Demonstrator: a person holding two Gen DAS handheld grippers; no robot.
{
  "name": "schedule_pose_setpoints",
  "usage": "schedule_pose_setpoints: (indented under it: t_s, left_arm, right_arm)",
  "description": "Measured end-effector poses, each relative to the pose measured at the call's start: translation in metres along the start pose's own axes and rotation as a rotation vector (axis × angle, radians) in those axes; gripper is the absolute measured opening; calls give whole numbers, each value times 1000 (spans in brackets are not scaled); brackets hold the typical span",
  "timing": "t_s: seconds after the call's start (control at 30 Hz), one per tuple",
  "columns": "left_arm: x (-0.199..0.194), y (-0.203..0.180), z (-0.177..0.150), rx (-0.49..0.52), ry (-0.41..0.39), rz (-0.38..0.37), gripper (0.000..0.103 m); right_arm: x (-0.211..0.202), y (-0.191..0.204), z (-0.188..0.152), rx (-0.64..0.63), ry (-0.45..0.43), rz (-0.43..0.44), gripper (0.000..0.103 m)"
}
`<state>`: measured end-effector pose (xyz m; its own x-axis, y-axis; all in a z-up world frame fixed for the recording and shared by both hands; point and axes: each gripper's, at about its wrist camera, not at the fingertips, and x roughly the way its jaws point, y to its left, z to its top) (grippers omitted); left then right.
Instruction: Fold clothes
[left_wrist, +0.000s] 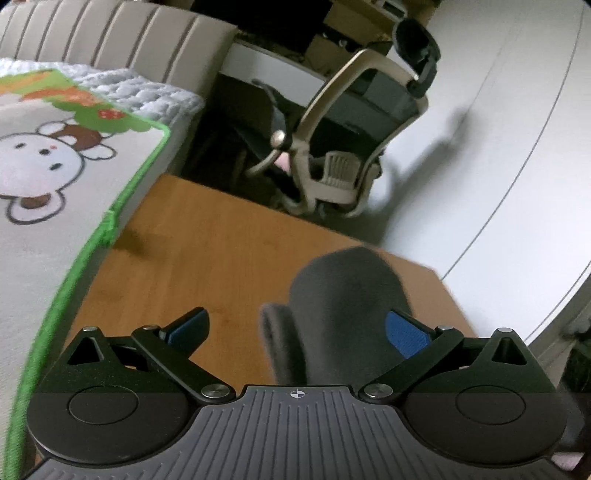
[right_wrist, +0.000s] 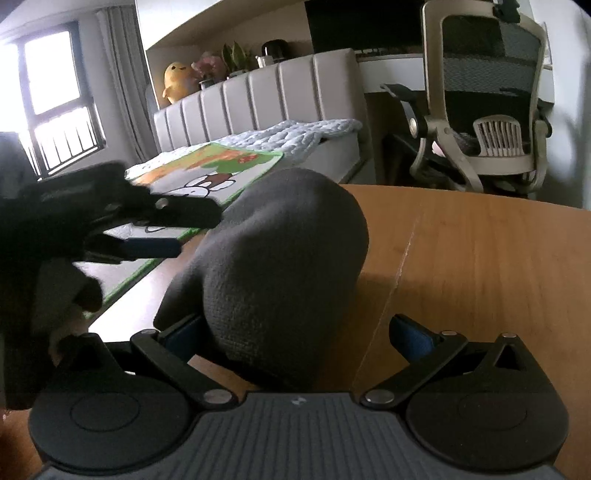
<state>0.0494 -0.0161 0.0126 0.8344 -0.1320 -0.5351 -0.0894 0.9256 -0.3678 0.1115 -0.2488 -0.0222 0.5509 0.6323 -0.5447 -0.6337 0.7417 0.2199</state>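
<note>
So there's a wooden table taking up most of both views, pushed right up against a bed with a cartoon-print mat edged in green, and an office chair sits past the table's far edge. The clothing is a dark grey bunched-up garment sitting in a rounded lump on the tabletop, closer to the bed side. The right gripper is spread wide with the lump sitting between its fingers, the left blue pad up against the fabric, the right pad clear of it. The left gripper is wide open too, hovering over the wood with the same grey cloth between its fingers, not pinched.
</note>
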Motion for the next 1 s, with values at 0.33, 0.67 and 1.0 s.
schedule_pose_setpoints:
  t_s: [0.33, 0.67, 1.0]
  left_arm:
    - [13, 12, -13, -11, -34, 22, 103]
    - [15, 20, -18, -49, -41, 6, 103]
    - [19, 21, -18, -73, -52, 2, 103]
  right_arm:
    - [-41, -24, 22, 50, -115, 51, 103]
    - [34, -52, 65, 214, -20, -60, 103]
    - [54, -47, 61, 151, -26, -128, 103]
